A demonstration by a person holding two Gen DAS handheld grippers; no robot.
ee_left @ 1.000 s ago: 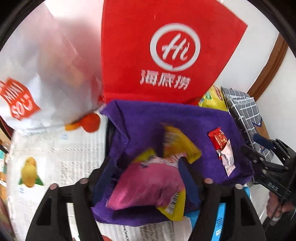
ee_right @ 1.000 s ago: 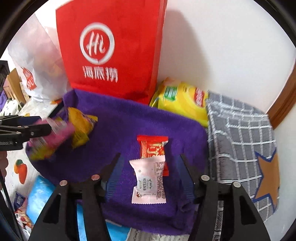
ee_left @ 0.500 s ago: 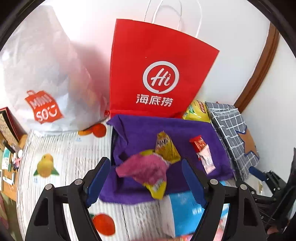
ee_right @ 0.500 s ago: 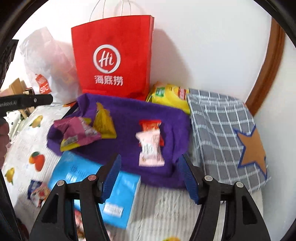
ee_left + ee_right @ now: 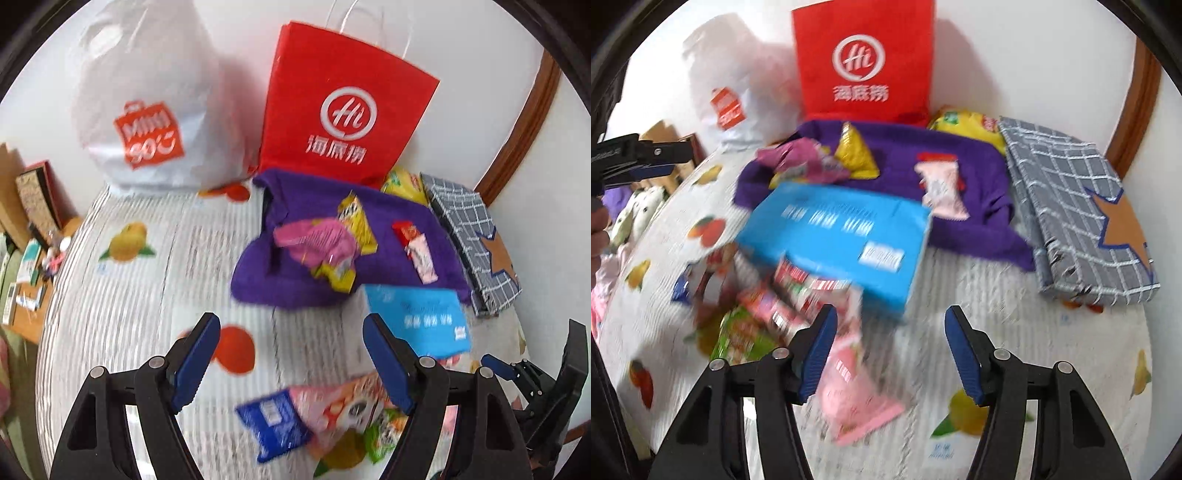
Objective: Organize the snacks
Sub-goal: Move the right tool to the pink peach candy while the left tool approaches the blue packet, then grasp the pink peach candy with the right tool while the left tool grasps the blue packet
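Left wrist view shows the left tongs [image 5: 290, 360] apart and empty above the bench [image 5: 122, 295]. Four snacks lie on the purple cloth [image 5: 388, 218] at the far edge. More snacks [image 5: 798, 317] sit in a heap near the blue box [image 5: 834, 236]. The right tongs [image 5: 890, 354] are closing with nothing pinched. I think pick one packet, grab its middle, squeeze gently

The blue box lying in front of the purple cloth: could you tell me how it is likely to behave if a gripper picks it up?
The blue box has flat faces and straight edges, so it probably stays stiff. It looks like thin card, so likely light and crushable. It rests partly on snack packets, so it may tilt when nudged.
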